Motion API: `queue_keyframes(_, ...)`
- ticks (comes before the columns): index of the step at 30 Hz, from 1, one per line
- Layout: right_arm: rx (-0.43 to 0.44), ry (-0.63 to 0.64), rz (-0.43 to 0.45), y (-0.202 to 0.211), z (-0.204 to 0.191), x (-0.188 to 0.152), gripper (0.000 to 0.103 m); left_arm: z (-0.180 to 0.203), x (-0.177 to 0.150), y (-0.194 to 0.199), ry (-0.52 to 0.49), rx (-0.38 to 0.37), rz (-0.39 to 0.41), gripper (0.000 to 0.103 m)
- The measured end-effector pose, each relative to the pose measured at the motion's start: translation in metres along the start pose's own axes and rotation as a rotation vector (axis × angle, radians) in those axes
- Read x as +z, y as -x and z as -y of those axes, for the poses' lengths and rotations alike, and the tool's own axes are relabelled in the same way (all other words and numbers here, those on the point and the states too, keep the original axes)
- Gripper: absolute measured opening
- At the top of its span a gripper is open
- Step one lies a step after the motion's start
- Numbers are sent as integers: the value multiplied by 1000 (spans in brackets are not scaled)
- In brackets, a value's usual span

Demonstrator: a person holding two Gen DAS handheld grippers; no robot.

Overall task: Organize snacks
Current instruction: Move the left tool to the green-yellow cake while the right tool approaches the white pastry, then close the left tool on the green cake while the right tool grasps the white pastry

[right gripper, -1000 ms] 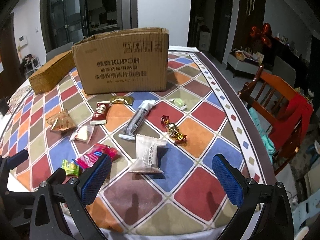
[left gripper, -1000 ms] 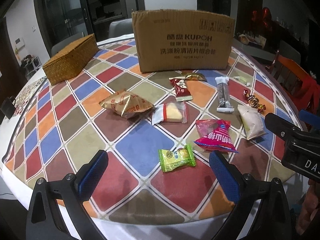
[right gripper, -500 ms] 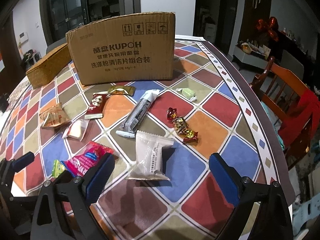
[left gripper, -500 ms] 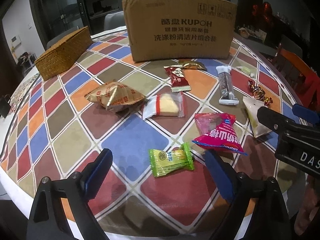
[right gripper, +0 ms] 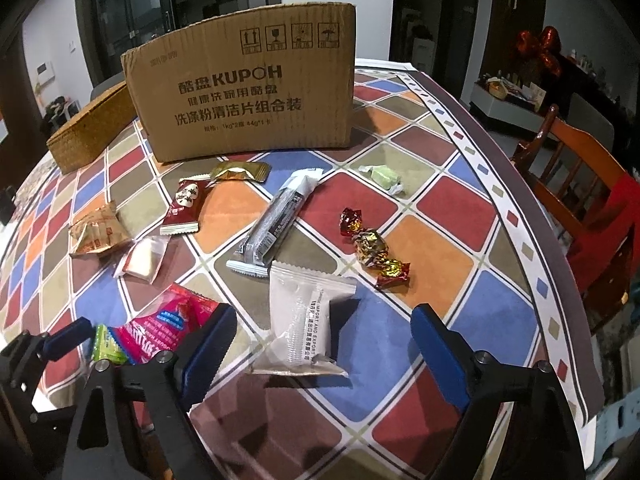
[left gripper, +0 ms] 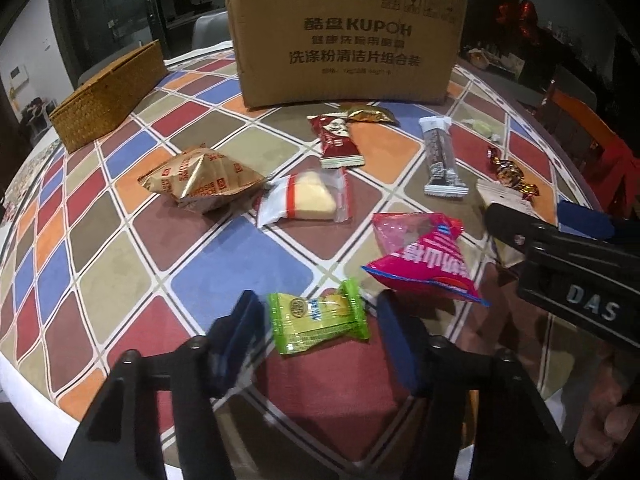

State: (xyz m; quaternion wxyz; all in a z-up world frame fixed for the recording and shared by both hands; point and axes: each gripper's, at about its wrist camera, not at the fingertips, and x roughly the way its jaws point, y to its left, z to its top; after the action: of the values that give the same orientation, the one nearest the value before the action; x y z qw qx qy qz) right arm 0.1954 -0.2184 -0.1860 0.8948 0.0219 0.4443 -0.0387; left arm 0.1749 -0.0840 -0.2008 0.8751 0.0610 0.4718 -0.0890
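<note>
Snacks lie scattered over the checked tablecloth [left gripper: 120, 264] in front of the cardboard box [left gripper: 344, 36], with a wicker box [left gripper: 108, 92] off to its left. We see the left gripper [left gripper: 318, 312] low over the near edge, its blue pads either side of the green candy packet [left gripper: 318, 322]; the jaws have just been closing, yet a sliver of cloth shows between each pad and the wrapper, so nothing is clamped. Just right of it lies the pink packet [left gripper: 424, 260]. Beyond are the gold biscuit pack [left gripper: 200, 178], the clear-wrapped cake [left gripper: 308, 198], the red packet [left gripper: 338, 140] and the grey bar [left gripper: 440, 156]. We see the right gripper [right gripper: 320, 340] apart too, narrowing slightly, its pads flanking the white sachet [right gripper: 304, 320] without touching. The foil-wrapped sweets [right gripper: 374, 248] lie just beyond, the pale green candy [right gripper: 384, 178] farther back.
</note>
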Motion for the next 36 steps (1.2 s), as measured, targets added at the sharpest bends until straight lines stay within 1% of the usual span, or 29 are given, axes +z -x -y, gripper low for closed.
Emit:
queue_keyframes(2, 6, 1, -5, -2, -1, 0, 85, 1, 0, 1, -6, -1, 4, 45)
queue_keyframes(4, 11, 5, -13, -4, -2, 0, 81, 2, 0, 1, -8, -2, 4, 44)
queue_keyframes(7, 31, -3, -33, -8, -3, -1, 70, 2, 0, 2, -10, -3, 5, 41)
queue_keyframes(9, 40, -6, -46, -10, -3, -2, 55, 2, 0, 3, -11, -6, 9, 35)
queue_keyframes(10, 49, -5, -57, -12, -3, -3, 51, 2, 0, 4, -11, -6, 9, 35)
queue_keyframes(11, 56, -7, -63, -13, -4, -4, 41, 1, 0, 4, -9, -6, 9, 34)
queue_keyframes(12, 62, -10, -67, -14, -4, -4, 36, 0, 0, 4, -7, -6, 9, 32)
queue_keyframes(17, 60, 4, -40, -7, -8, -4, 34, -1, 0, 7, -5, -1, 14, 30)
queue_keyframes(36, 65, 2, 11, 21, -6, 4, 34, -15, 10, 32, 16, 45, 61, 30)
